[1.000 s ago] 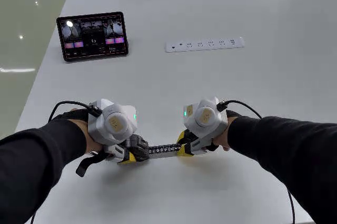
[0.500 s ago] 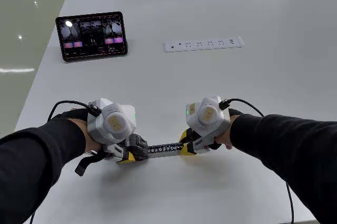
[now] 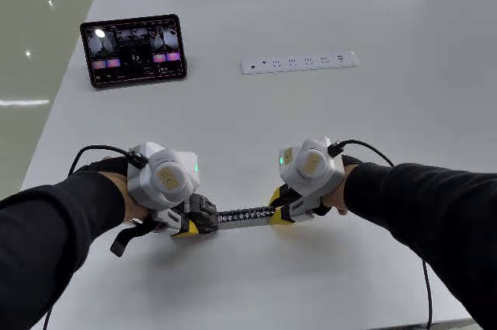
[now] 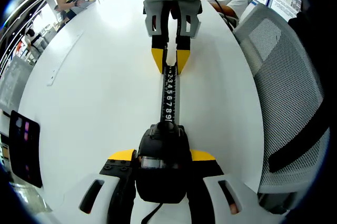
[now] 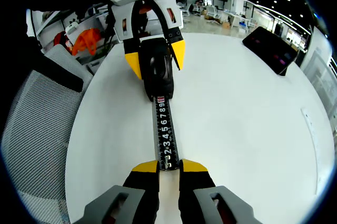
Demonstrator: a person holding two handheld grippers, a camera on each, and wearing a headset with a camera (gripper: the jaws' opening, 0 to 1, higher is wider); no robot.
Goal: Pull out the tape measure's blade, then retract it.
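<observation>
A black tape measure case (image 3: 203,213) sits between the yellow-tipped fingers of my left gripper (image 3: 189,225), which is shut on it; the case fills the lower middle of the left gripper view (image 4: 162,163). Its black blade (image 3: 243,216) with white numbers runs out to my right gripper (image 3: 278,214), which is shut on the blade's end (image 5: 167,164). In the right gripper view the case (image 5: 156,71) sits far up, held by the left gripper (image 5: 155,58). The blade (image 4: 167,96) lies low over the white table (image 3: 311,12), showing numbers up to about nine.
A tablet (image 3: 133,50) with a lit screen stands propped at the table's back left. A white power strip (image 3: 299,62) lies across the middle back. Black cables trail from both grippers. A grey mesh chair (image 4: 284,81) stands beside the table's near edge.
The right gripper has moved a little to the right, away from the left one, and slightly more blade shows between them. The left gripper holds its place with the case.
</observation>
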